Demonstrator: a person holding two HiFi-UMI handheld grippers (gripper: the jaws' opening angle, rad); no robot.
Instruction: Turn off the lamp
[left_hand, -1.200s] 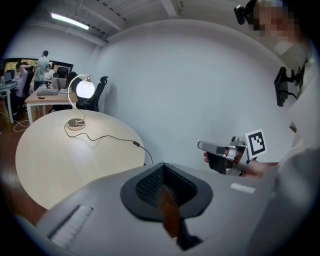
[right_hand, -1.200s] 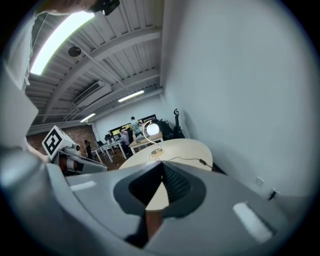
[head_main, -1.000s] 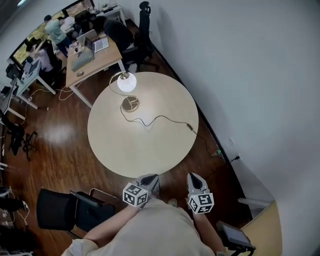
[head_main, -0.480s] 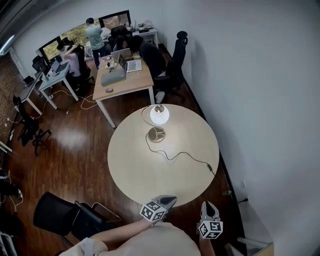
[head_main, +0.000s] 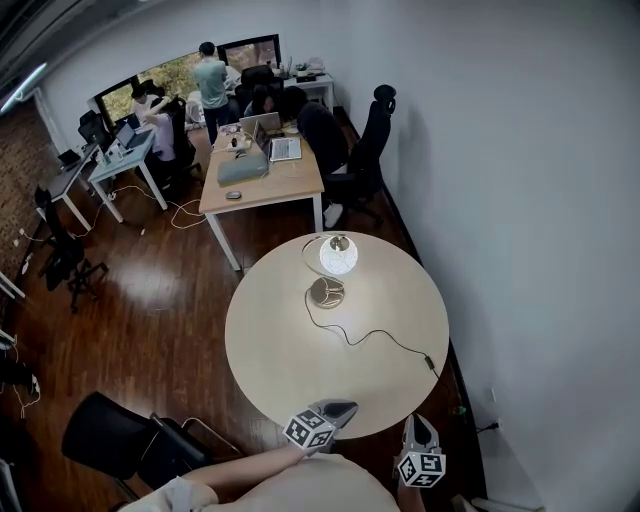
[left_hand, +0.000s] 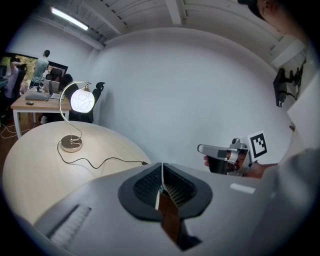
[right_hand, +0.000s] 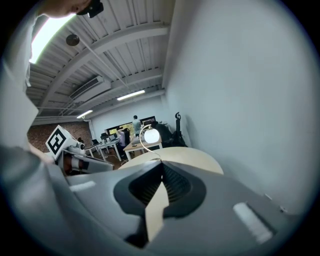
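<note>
Head view: approach step, nothing touched yet. Lit lamp (head_main: 338, 256) on the counter's (head_main: 290, 350) far side. Left gripper (head_main: 343, 408) and right gripper (head_main: 418, 427) at near edge, jaws closed together, empty. Next: reach across, locate switch.

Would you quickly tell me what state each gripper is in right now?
Left gripper: closed, jaws together, holding nothing.
Right gripper: closed, jaws together, holding nothing.
</note>
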